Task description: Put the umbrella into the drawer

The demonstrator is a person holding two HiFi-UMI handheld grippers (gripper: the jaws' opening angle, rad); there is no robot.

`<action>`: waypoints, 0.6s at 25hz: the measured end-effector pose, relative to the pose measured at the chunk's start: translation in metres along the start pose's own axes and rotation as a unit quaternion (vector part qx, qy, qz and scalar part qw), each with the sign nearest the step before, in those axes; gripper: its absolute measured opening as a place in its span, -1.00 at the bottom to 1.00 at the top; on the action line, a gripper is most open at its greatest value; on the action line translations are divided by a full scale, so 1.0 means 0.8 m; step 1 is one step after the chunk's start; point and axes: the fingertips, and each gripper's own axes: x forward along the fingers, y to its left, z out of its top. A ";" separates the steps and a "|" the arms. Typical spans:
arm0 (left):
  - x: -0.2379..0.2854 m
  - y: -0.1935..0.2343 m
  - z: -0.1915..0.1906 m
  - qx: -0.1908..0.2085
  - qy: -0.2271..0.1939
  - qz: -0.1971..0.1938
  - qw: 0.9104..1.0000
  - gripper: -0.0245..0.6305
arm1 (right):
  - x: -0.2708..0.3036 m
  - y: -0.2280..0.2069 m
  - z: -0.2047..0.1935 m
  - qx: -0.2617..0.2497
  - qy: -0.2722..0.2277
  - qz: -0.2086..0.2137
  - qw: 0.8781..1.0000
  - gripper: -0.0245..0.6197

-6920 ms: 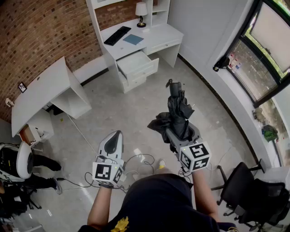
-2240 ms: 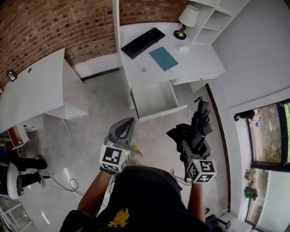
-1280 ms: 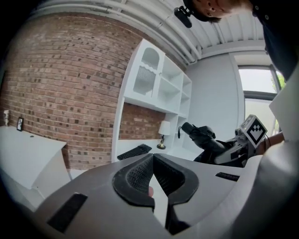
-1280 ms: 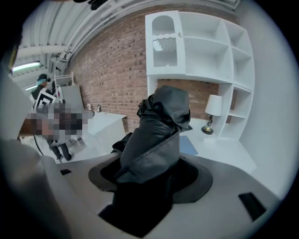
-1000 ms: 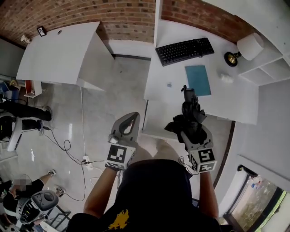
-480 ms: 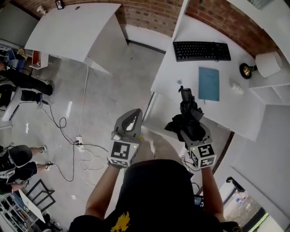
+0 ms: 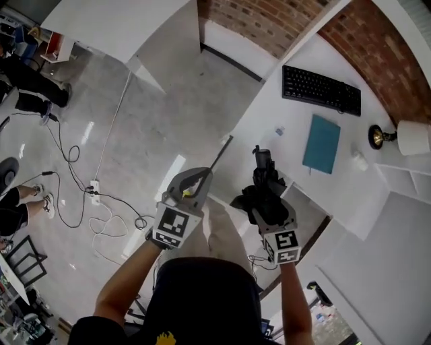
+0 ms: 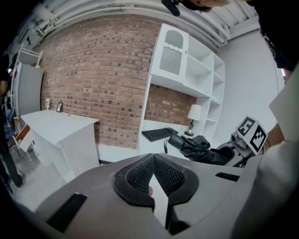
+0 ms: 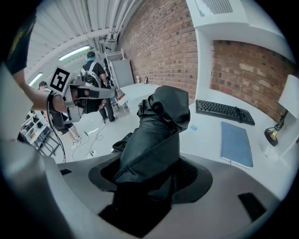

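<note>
White desk (image 7: 291, 113) stood below, with its drawer (image 7: 232, 174) pulled open. The right gripper (image 7: 271, 209) was clamped tight on the umbrella (image 7: 264, 189), holding it up by the drawer, likely to drop it in. It looked black, folded and floppy. The left gripper (image 7: 190, 183) was closed on nothing.

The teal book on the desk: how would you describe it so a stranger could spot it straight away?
Find the long white desk against the red brick wall. On its top, next to the black keyboard and just past the black folded umbrella held by the right gripper, lies a flat teal rectangular book. Its teal colour and thin, flat shape set it apart from the keyboard.
</note>
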 end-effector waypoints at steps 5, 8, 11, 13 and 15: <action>0.024 0.018 -0.037 -0.023 0.003 0.009 1.000 -0.87 | 0.048 0.001 -0.021 -0.037 0.025 0.018 0.999 -0.08; 0.037 0.020 -0.053 -0.033 0.003 0.013 0.999 -0.87 | 0.069 -0.005 -0.035 -0.052 0.044 0.028 0.997 -0.08; 0.049 0.025 -0.063 -0.040 0.001 0.017 0.999 -0.87 | 0.091 -0.006 -0.047 -0.058 0.061 0.040 0.996 -0.08; 0.055 0.027 -0.068 -0.046 -0.005 0.019 0.999 -0.87 | 0.103 -0.005 -0.055 -0.070 0.071 0.046 0.994 -0.08; 0.061 0.029 -0.074 -0.053 -0.009 0.022 0.998 -0.87 | 0.113 -0.005 -0.063 -0.083 0.080 0.052 0.992 -0.08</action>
